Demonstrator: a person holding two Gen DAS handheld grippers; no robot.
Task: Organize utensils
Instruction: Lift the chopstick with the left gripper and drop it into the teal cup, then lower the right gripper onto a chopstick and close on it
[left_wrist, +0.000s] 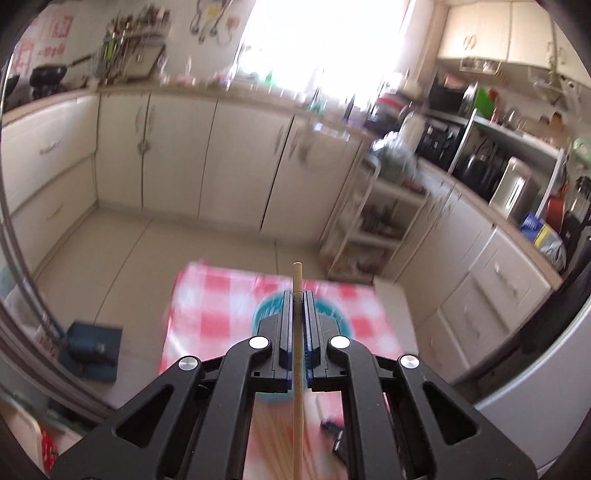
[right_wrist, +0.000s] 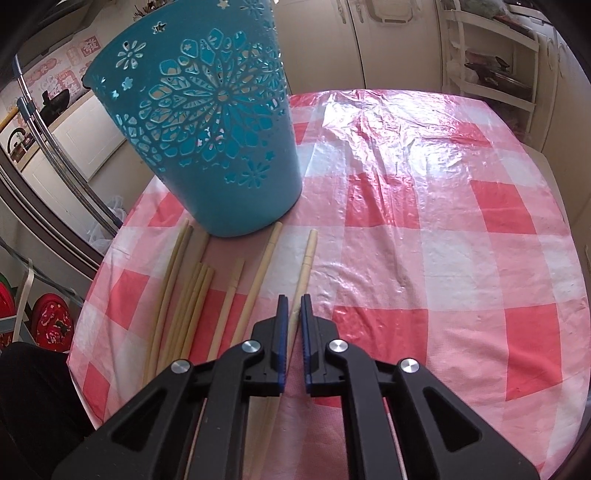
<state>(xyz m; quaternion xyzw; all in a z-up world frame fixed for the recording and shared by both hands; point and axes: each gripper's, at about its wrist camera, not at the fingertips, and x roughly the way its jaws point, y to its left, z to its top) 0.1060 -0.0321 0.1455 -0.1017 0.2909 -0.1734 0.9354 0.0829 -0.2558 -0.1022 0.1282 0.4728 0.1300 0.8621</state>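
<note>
My left gripper is shut on a pale wooden chopstick, held high above the table with its tip sticking out past the fingers. Far below it the teal cut-out basket shows blurred. In the right wrist view the same basket stands upright at the back left of the red-and-white checked tablecloth. My right gripper sits low over the cloth, shut on a chopstick that lies pointing toward the basket. Several more chopsticks lie loose on the cloth left of it.
The table's left edge runs close to the loose chopsticks. Cream kitchen cabinets line the walls, and a white shelf rack stands beyond the table's far right corner. A blue case lies on the floor.
</note>
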